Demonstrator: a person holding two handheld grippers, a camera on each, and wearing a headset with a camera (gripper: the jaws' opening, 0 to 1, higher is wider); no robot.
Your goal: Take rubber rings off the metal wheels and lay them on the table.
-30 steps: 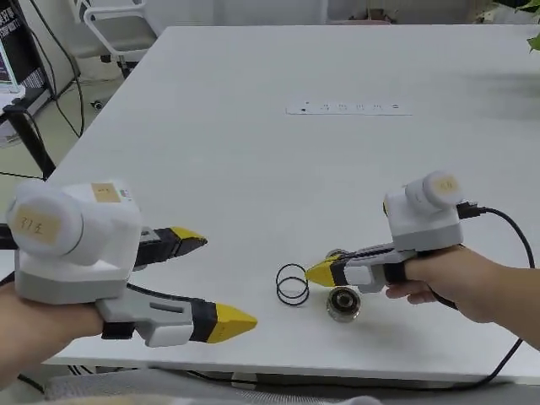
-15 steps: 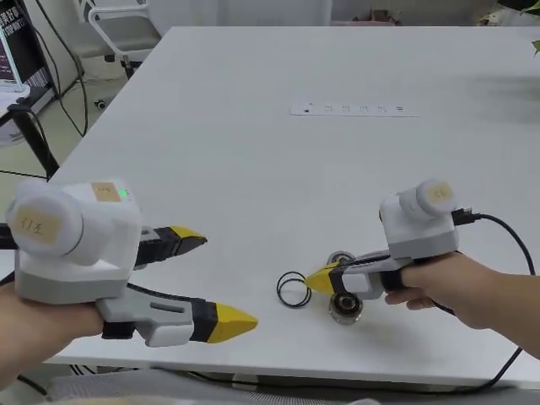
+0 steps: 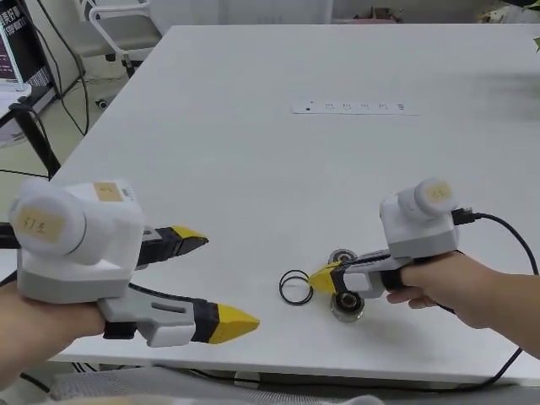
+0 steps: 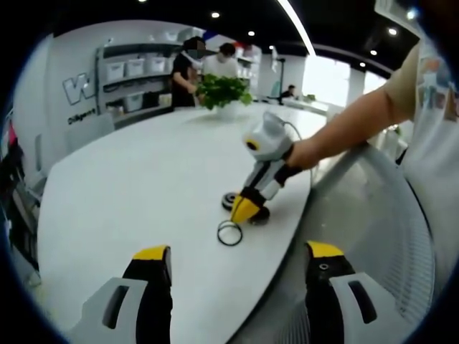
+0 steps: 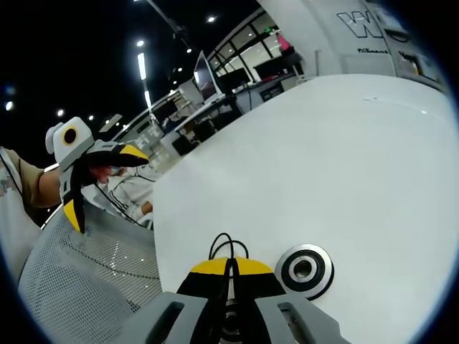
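Black rubber rings point(image 3: 294, 288) on table point(image 3: 253, 126), right gripper point(image 3: 315, 275) closed, left gripper point(image 3: 228, 280) wide

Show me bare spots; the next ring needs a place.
Free: the wide bare table between the power strip and the metal wheels, and the stretch between the rubber rings and the left gripper. Crowded: near the front edge, where rings, wheels and the right gripper bunch together.

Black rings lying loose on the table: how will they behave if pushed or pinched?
The rubber rings look thin and lie flat, so probably floppy and very light; a push would likely slide or bunch them. So low against the table, they may be fiddly to pinch.
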